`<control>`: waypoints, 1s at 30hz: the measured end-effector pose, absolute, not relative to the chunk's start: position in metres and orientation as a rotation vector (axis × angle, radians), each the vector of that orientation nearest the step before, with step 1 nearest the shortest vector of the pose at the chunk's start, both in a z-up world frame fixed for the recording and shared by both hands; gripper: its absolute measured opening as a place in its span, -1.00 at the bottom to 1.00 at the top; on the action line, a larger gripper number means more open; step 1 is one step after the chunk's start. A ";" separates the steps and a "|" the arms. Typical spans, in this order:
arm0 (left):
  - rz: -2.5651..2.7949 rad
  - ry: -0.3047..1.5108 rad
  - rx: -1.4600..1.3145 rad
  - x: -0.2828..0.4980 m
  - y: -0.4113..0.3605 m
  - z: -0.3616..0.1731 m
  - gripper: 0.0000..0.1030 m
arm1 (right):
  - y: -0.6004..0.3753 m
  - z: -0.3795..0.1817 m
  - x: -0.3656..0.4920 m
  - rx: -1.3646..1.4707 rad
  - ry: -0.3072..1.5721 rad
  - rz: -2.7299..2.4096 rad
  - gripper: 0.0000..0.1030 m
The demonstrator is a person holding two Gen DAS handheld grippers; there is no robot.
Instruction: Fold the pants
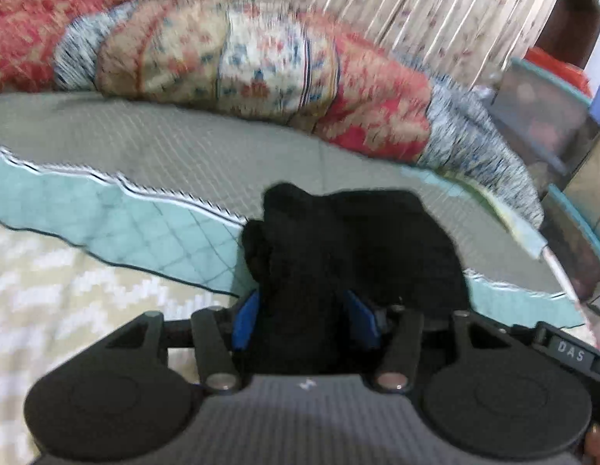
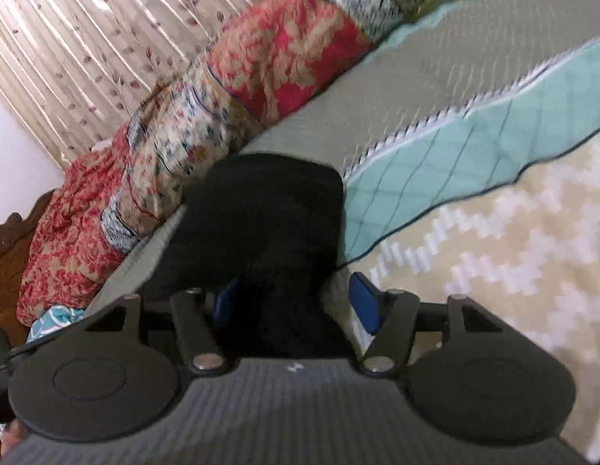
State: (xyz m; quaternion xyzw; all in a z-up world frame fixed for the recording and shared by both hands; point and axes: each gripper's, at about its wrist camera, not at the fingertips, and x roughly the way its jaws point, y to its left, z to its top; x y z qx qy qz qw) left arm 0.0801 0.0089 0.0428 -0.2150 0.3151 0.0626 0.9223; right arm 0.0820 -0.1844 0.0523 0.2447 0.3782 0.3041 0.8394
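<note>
The black pants (image 1: 358, 248) lie bunched on the quilted bed cover (image 1: 183, 139). In the left wrist view my left gripper (image 1: 305, 319) has its blue pads on either side of a thick bunch of the black cloth and is shut on it. In the right wrist view the pants (image 2: 265, 209) fill the space ahead of my right gripper (image 2: 296, 302). Its left pad is pressed into the cloth, its right pad (image 2: 363, 302) stands a little apart from the fabric. Both views are blurred.
A red and beige patterned blanket (image 1: 261, 62) is heaped along the far side of the bed, under a floral curtain (image 1: 435, 7). Teal-rimmed bins (image 1: 544, 116) stand beyond the bed's right edge. A carved wooden headboard (image 2: 9, 244) shows at the left.
</note>
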 end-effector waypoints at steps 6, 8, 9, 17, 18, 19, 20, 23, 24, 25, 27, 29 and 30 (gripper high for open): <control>0.124 0.668 -0.414 -0.020 -0.014 0.058 0.27 | -0.242 0.038 0.012 0.601 0.836 0.652 0.24; 0.112 0.706 -0.403 -0.047 -0.028 0.054 0.29 | -0.252 0.026 -0.023 0.598 0.914 0.659 0.18; 0.114 0.732 -0.390 -0.064 -0.038 0.052 0.30 | -0.258 0.020 -0.045 0.594 0.947 0.674 0.05; 0.104 0.800 -0.261 -0.157 -0.108 0.062 0.63 | -0.291 0.032 -0.184 0.553 1.082 0.747 0.05; 0.103 0.804 -0.252 -0.165 -0.114 0.064 0.72 | -0.293 0.037 -0.197 0.535 1.075 0.748 0.07; 0.098 0.804 -0.245 -0.173 -0.121 0.066 0.82 | -0.294 0.044 -0.208 0.513 1.059 0.745 0.08; 0.095 0.802 -0.240 -0.182 -0.126 0.068 1.00 | -0.296 0.051 -0.221 0.487 1.034 0.743 0.10; 0.099 0.807 -0.200 -0.205 -0.141 0.077 1.00 | -0.291 0.070 -0.246 0.408 0.964 0.717 0.21; 0.099 0.806 -0.184 -0.212 -0.145 0.081 1.00 | -0.290 0.073 -0.254 0.378 0.938 0.703 0.29; 0.106 0.803 -0.170 -0.218 -0.148 0.084 1.00 | -0.288 0.080 -0.259 0.344 0.912 0.686 0.39; 0.130 0.794 -0.150 -0.228 -0.153 0.090 1.00 | -0.278 0.085 -0.265 0.306 0.864 0.635 0.60; 0.157 0.771 -0.140 -0.237 -0.155 0.098 1.00 | -0.272 0.088 -0.267 0.301 0.822 0.588 0.72; 0.179 0.755 -0.132 -0.241 -0.156 0.102 1.00 | -0.271 0.089 -0.268 0.302 0.805 0.572 0.73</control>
